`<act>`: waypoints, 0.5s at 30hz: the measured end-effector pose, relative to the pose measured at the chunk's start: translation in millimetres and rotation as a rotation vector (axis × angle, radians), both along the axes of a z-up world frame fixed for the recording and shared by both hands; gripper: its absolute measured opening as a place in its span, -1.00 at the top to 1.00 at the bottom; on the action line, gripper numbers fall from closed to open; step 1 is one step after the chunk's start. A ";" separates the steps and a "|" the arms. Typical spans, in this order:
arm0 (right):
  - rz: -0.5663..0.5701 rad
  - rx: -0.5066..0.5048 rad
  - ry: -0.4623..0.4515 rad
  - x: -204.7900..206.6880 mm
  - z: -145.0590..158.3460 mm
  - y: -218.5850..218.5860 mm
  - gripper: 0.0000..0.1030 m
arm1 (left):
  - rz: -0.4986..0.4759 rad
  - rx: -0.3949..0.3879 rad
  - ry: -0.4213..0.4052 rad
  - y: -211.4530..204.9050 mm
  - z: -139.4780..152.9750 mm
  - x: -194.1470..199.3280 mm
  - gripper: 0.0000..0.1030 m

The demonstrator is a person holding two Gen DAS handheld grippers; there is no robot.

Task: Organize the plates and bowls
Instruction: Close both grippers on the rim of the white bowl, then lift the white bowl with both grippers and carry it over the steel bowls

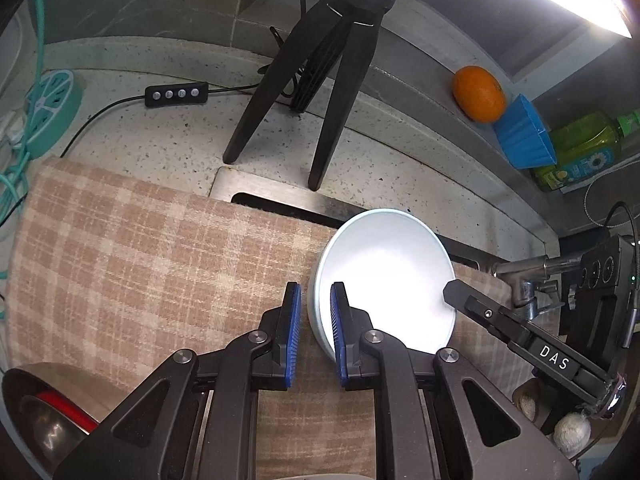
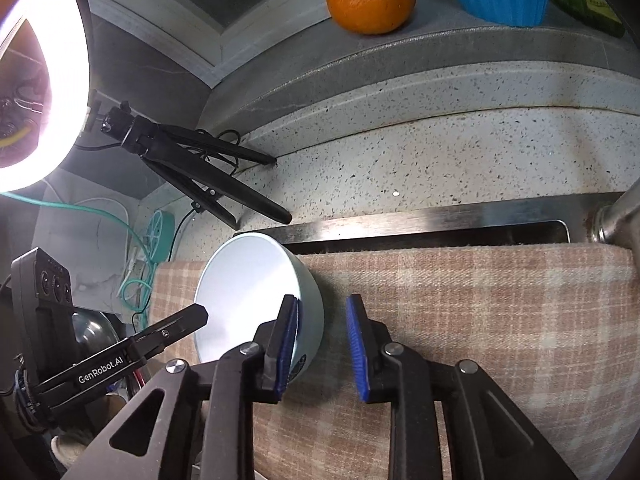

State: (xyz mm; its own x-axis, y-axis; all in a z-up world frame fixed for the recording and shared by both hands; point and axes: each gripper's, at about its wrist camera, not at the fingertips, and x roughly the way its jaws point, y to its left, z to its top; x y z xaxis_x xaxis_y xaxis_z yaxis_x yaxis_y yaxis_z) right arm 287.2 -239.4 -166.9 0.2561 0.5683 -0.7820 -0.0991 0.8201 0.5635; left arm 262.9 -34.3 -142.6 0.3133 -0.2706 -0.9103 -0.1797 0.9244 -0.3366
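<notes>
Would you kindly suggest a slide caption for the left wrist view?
Left gripper grips a tilted pale-blue bowl by its rim above checked cloth.

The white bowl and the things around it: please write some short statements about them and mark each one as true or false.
1. The white bowl is empty. True.
2. The orange lies inside the bowl. False: it sits on the ledge behind the counter.
3. The left gripper has the bowl's rim between its fingers. True.
4. The cloth under the bowl is plain blue. False: it is checked in beige and white.
5. A black tripod stands on the speckled counter. True.
</notes>
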 end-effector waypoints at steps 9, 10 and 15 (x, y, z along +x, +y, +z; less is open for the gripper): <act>0.021 -0.014 0.000 -0.4 -0.4 13.4 0.83 | -0.018 0.014 -0.011 -4.3 -2.2 -0.6 0.82; 0.019 -0.016 0.001 -0.5 -0.2 13.6 0.83 | -0.020 0.019 -0.014 -5.2 -1.9 -1.2 0.83; 0.013 -0.020 0.004 -2.7 1.7 11.9 0.84 | -0.018 0.005 -0.017 -6.3 1.3 -4.1 0.83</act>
State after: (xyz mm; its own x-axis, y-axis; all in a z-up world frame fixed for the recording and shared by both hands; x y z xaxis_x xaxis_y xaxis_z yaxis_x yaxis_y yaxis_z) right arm 284.5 -227.4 -165.1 0.2458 0.5560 -0.7940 -0.1074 0.8297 0.5478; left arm 258.9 -40.6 -141.3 0.3236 -0.2718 -0.9063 -0.1573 0.9291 -0.3348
